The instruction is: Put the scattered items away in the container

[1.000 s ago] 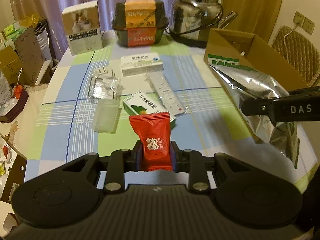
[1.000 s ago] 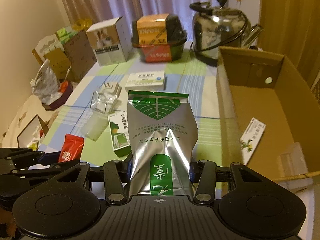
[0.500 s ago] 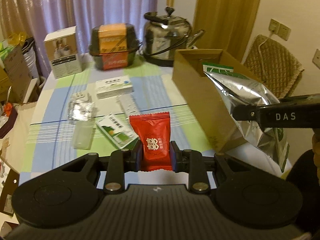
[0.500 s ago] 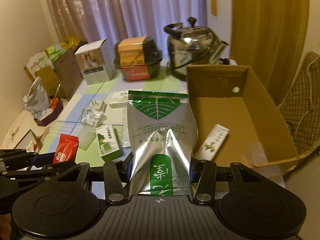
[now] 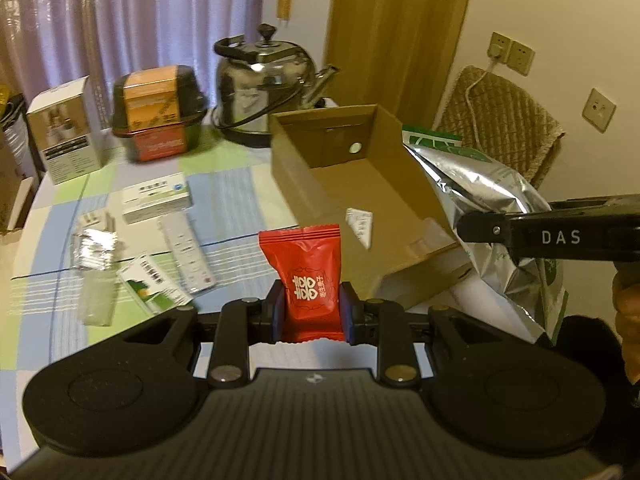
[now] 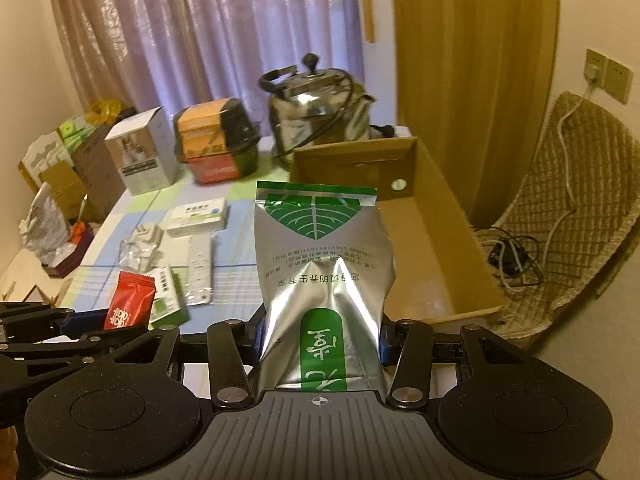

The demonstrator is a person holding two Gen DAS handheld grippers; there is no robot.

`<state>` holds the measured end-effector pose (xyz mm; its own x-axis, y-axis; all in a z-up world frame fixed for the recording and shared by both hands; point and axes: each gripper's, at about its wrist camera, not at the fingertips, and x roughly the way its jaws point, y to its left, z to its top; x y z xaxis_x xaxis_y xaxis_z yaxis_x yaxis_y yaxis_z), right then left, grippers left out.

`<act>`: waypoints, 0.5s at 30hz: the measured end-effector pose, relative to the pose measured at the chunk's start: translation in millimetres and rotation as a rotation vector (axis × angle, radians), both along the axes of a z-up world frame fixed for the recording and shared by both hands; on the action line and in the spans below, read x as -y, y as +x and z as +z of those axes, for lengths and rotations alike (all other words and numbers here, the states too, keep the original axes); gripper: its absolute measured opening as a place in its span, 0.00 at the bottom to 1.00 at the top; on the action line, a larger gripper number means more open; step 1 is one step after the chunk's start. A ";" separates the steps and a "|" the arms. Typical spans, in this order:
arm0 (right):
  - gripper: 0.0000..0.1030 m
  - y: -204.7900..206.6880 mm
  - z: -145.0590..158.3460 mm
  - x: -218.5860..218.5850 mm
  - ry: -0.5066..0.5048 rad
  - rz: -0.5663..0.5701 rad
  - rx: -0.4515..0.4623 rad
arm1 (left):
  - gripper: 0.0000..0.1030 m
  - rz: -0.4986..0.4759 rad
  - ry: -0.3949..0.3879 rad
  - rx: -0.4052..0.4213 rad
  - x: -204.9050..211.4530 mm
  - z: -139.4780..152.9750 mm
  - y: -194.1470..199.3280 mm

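My left gripper [image 5: 312, 312] is shut on a small red candy packet [image 5: 306, 264], held in the air near the front of the open cardboard box [image 5: 304, 196]. My right gripper [image 6: 322, 332] is shut on a silver tea bag with a green leaf print [image 6: 320, 252], raised in front of the same cardboard box [image 6: 436, 248]. The silver bag [image 5: 480, 200] hangs at the box's right side in the left wrist view. A small white packet [image 5: 360, 226] lies inside the box. The red packet [image 6: 128, 300] shows at lower left in the right wrist view.
On the checked tablecloth [image 5: 240, 184] lie a white medicine box [image 5: 156, 198], a power strip [image 5: 186, 252], a green and white box [image 5: 154, 286], a clear plastic piece [image 5: 94, 244] and a cup [image 5: 98, 300]. A steel kettle [image 5: 266, 84], a black and orange container [image 5: 158, 112] and a white carton [image 5: 64, 128] stand behind.
Both grippers have risen and swung right toward the box with their loads still held. The box interior now shows in the left wrist view.
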<state>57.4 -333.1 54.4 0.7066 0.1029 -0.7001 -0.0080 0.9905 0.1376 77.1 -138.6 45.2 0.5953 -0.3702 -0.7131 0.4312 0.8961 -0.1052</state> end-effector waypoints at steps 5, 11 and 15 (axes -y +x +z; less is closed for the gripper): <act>0.49 1.1 1.8 20.5 0.000 -0.027 0.005 | 0.22 -0.030 -0.006 0.001 21.4 5.4 5.2; 0.49 4.6 3.5 38.3 -0.001 -0.044 0.008 | 0.22 -0.053 -0.014 0.010 41.1 8.5 13.2; 0.49 8.2 3.4 47.9 -0.003 -0.052 0.007 | 0.22 -0.066 -0.019 0.010 50.6 7.7 17.5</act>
